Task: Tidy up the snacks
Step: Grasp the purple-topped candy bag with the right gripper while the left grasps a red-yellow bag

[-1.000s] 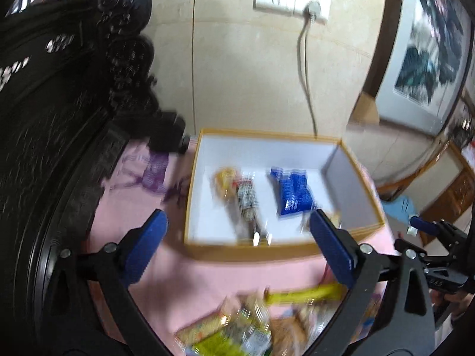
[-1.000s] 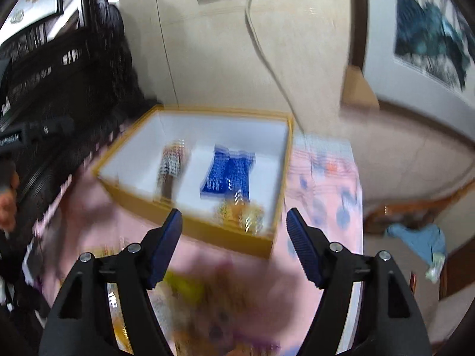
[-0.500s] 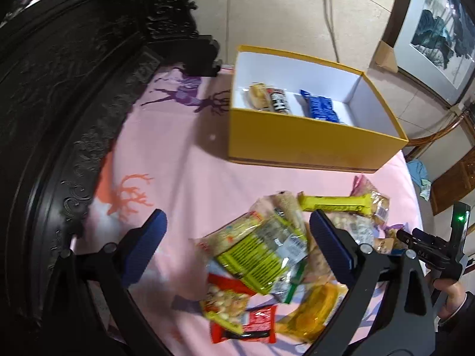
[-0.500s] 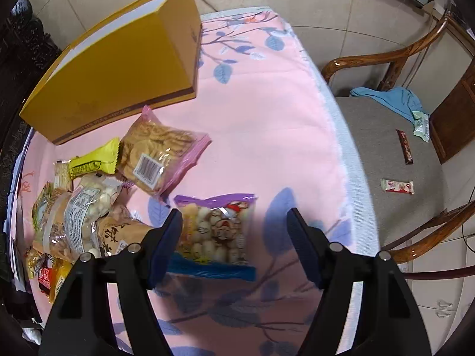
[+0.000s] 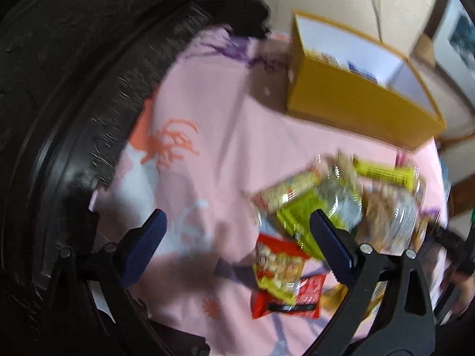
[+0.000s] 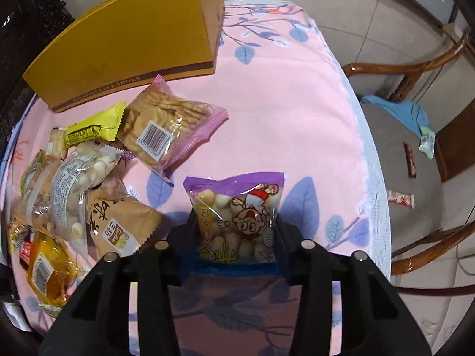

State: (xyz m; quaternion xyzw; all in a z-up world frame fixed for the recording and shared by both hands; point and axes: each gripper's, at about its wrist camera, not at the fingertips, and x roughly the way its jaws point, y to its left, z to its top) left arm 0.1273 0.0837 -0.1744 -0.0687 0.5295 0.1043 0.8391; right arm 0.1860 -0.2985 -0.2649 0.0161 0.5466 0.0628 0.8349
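A yellow box [image 5: 356, 95] stands at the far side of the pink cloth; it also shows in the right wrist view [image 6: 127, 44]. Several snack packets lie in a pile [image 5: 341, 207]. My right gripper [image 6: 236, 225] has its fingers against both sides of a purple-topped packet of white puffs [image 6: 237, 207] that lies on the cloth. My left gripper [image 5: 234, 243] is open and empty, low over bare cloth left of the pile, its right finger over a green packet [image 5: 299, 222].
A dark carved furniture edge [image 5: 74, 103] runs along the left. A wooden chair [image 6: 415, 154] stands to the right of the table with a blue cloth [image 6: 397, 109] and loose wrappers on its seat. The table's edge [image 6: 365, 148] curves close by.
My right gripper has come down and narrowed onto the purple-topped packet. My left gripper has swung lower and closer to the pile; its view is blurred.
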